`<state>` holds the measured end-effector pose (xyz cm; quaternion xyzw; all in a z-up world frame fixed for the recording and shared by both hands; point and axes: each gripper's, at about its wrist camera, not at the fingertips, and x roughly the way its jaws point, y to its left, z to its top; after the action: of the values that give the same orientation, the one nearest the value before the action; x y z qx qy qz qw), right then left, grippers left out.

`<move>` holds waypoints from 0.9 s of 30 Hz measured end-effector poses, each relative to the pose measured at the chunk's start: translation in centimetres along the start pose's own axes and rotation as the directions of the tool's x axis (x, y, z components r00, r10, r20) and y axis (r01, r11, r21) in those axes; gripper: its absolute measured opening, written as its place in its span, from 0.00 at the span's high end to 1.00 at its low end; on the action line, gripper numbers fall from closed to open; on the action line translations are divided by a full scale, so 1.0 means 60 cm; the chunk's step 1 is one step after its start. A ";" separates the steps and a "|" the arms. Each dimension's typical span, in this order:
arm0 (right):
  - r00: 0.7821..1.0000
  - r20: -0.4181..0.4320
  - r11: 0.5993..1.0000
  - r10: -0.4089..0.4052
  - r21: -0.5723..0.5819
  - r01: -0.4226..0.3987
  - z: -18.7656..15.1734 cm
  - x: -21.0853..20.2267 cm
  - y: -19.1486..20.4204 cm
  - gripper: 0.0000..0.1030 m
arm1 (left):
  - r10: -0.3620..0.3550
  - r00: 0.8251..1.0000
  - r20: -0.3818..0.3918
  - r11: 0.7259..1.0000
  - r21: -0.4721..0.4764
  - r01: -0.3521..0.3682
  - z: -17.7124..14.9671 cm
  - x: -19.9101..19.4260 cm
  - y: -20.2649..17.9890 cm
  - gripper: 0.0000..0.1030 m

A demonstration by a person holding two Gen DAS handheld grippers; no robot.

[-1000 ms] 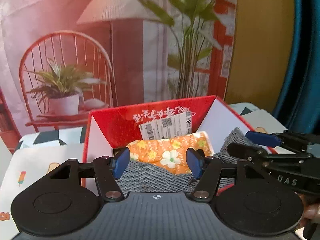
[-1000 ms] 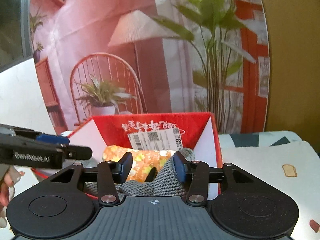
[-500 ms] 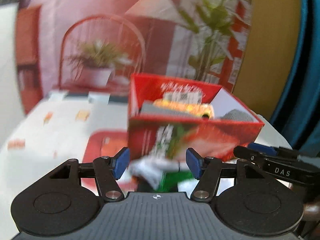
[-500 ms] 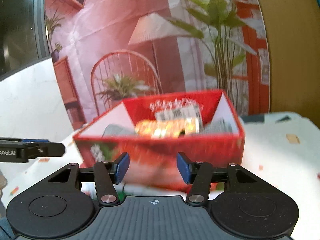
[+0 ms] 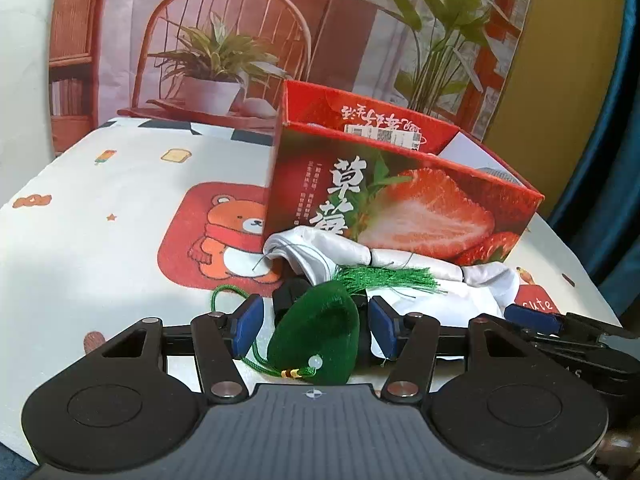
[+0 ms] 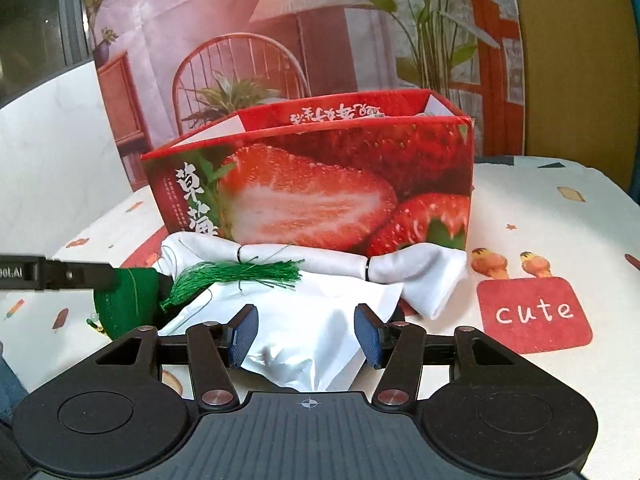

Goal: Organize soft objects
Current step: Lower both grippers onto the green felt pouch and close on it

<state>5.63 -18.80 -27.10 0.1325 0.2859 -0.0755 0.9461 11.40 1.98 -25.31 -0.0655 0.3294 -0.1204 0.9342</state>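
A red strawberry box [image 5: 400, 196] stands on the table; it also shows in the right wrist view [image 6: 320, 184]. In front of it lie a white satin cloth [image 5: 344, 252], a green velvet pouch [image 5: 316, 340] with a green tassel [image 5: 384, 280], and a silvery white bag [image 6: 304, 340]. My left gripper [image 5: 316, 328] is open, low over the table, with the green pouch between its fingers. My right gripper [image 6: 304, 336] is open over the silvery bag, its fingers on either side. The white cloth [image 6: 400, 272] and tassel [image 6: 240, 276] lie just beyond it.
The tablecloth [image 5: 120, 208] is white with cartoon prints, a bear patch [image 5: 224, 236] at left and a red "cute" patch [image 6: 532, 312] at right. A printed backdrop [image 5: 240, 40] hangs behind the box. Grey knit fabric [image 5: 498, 174] peeks over the box rim.
Both grippers pulled back out of the box and dropped low in front of it. The pile of cloth, pouch and bag now sits between their fingers.
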 end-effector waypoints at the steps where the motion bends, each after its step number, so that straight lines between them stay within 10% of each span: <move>1: 1.000 0.000 1.000 0.001 -0.014 -0.001 -0.002 0.000 0.003 0.46 | -0.001 1.000 -0.003 1.000 -0.003 0.001 -0.003 0.000 0.002 0.41; 27: 0.999 -0.029 0.984 0.036 -0.173 -0.041 -0.018 0.013 0.044 0.33 | -0.215 0.973 -0.084 0.967 -0.157 0.200 0.007 0.057 -0.010 0.55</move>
<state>6.25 -16.04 -27.86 0.0562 0.3008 -0.0303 0.9516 14.12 0.49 -26.89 -0.1623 0.3754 -0.1961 0.8912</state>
